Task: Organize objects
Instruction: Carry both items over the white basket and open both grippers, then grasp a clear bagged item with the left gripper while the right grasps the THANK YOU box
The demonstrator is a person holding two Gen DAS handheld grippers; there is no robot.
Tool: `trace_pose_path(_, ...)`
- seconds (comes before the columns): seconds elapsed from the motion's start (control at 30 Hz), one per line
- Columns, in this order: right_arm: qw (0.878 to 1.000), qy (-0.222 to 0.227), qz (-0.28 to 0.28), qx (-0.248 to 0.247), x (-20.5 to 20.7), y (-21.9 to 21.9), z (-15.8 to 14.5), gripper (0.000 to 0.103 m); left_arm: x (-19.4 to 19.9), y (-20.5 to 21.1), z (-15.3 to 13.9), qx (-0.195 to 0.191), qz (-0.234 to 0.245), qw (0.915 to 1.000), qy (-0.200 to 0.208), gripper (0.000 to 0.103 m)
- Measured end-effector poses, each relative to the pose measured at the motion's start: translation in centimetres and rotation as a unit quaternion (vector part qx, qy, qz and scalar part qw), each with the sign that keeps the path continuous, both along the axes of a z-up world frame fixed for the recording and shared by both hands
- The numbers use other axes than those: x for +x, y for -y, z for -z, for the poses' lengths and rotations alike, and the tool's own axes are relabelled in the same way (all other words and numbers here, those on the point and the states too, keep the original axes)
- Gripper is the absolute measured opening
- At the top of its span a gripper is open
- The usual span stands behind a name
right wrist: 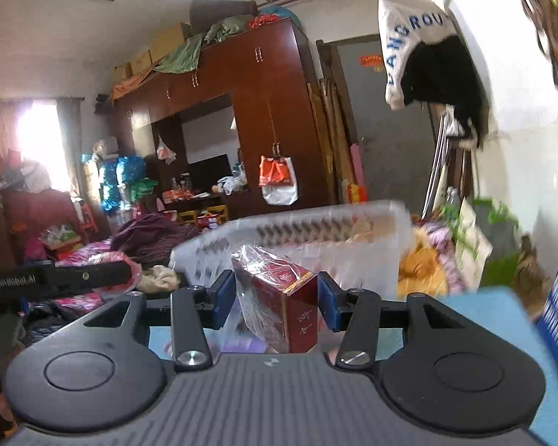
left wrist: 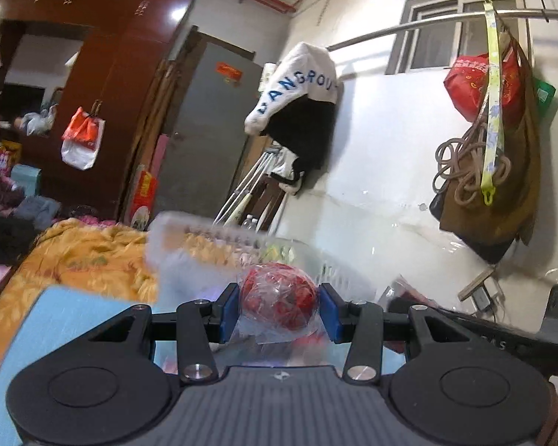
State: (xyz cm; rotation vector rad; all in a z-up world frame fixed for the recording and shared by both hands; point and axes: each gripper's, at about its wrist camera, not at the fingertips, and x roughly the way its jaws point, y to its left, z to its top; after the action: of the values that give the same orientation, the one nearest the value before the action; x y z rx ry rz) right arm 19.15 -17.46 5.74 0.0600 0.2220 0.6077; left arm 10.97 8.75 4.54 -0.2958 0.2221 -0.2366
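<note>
— Red bundle wrapped in plastic: where?
— Pinched in the left gripper, before the white basket's near rim.
— Red box?
— Clamped by the right gripper, near that basket.

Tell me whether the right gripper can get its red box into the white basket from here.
Probably yes: the right gripper holds the plastic-wrapped red box directly before the white basket, with nothing visible between them.

This is a bedroom in a home. A tall dark red wooden wardrobe stands by a grey door, near a bed with an orange flowered blanket.
</note>
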Motion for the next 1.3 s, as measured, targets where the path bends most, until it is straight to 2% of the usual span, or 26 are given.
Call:
trace_pose_path(0.07,0.999,0.022,0.018,-0.017,2.1,-0.7,-2.3,0.051,2.5,1.0,-2.1,0.019,-0.022,0.9996,-0.004,0.049)
trace_pose_path(0.13,0.998,0.040,0.032,-0.028,4.6,-1.4,-3.8,0.051,5.0,1.4,-3.3,0.015,-0.034,0.9991,-0.020,0.049)
trace_pose_path(0.2,0.998,0.038,0.033,-0.031,7.1,-1.9,-4.1,0.051,7.4,1.6,-3.8,-0.004,-0.052,0.9975,-0.047,0.049)
trace_pose_path(0.3,0.999,0.007,0.010,-0.038,10.3,-2.5,-3.3,0.051,10.0,3.0,-3.7,0.031,-0.074,0.9944,-0.069,0.050)
trace_pose_path(0.33,0.999,0.012,0.019,-0.043,10.9,-2.8,-2.7,0.052,11.0,3.3,-3.5,0.039,-0.080,0.9931,-0.077,0.051)
trace_pose_path(0.37,0.998,0.018,0.023,-0.047,11.1,-2.9,-2.3,0.059,11.7,3.3,-3.2,0.040,-0.080,0.9924,-0.084,0.057)
trace_pose_path(0.4,0.998,0.020,0.025,-0.055,11.4,-3.1,-1.8,0.075,12.6,3.3,-2.8,0.041,-0.076,0.9923,-0.089,0.063)
trace_pose_path(0.43,0.998,0.021,0.027,-0.055,11.2,-3.0,-1.4,0.079,13.3,3.3,-2.3,0.043,-0.078,0.9917,-0.093,0.073)
trace_pose_path(0.5,0.998,0.020,0.022,-0.046,10.2,-2.3,-0.7,0.080,13.7,2.9,-1.7,0.044,-0.084,0.9906,-0.098,0.074)
trace_pose_path(0.53,0.999,0.021,0.015,-0.042,9.5,-1.9,-0.7,0.082,13.5,2.6,-1.4,0.039,-0.080,0.9913,-0.097,0.074)
trace_pose_path(0.57,0.999,0.024,0.015,-0.038,8.7,-1.4,-0.5,0.089,13.0,2.2,-1.1,0.030,-0.076,0.9917,-0.099,0.074)
trace_pose_path(0.6,0.999,0.026,0.024,-0.031,7.7,-0.8,-0.2,0.100,12.3,1.8,-0.8,0.019,-0.074,0.9919,-0.102,0.074)
trace_pose_path(0.63,0.999,0.028,0.033,-0.023,6.5,-0.1,0.1,0.103,10.8,1.3,-0.3,0.006,-0.071,0.9926,-0.098,0.074)
trace_pose_path(0.7,0.999,0.015,0.031,-0.016,4.7,1.0,1.1,0.103,7.7,1.1,0.6,0.011,-0.069,0.9950,-0.071,0.077)
trace_pose_path(0.73,0.999,0.002,0.028,-0.019,4.7,1.1,1.4,0.103,5.9,1.1,1.0,0.025,-0.076,0.9952,-0.058,0.088)
trace_pose_path(0.77,0.999,-0.017,0.024,-0.033,4.3,1.2,2.1,0.103,4.7,1.1,1.6,0.032,-0.082,0.9940,-0.065,0.093)
trace_pose_path(0.83,0.997,-0.044,0.012,-0.064,3.6,0.8,3.7,0.103,2.4,0.7,3.0,0.020,-0.080,0.9935,-0.078,0.093)
trace_pose_path(0.9,0.995,-0.058,0.004,-0.086,3.3,0.4,5.2,0.103,0.2,0.5,4.1,0.009,-0.067,0.9959,-0.059,0.093)
trace_pose_path(1.0,0.992,-0.085,-0.014,-0.095,3.7,-0.1,6.4,0.103,-0.7,1.0,5.3,0.026,-0.067,0.9941,-0.081,0.093)
trace_pose_path(1.17,0.983,-0.129,-0.020,-0.128,4.9,-1.3,7.8,0.103,-0.5,3.6,6.9,0.051,-0.024,0.9897,-0.132,0.093)
trace_pose_path(1.3,0.980,-0.135,-0.032,-0.142,4.5,-1.6,8.4,0.103,-0.2,5.6,8.0,0.076,-0.006,0.9852,-0.153,0.092)
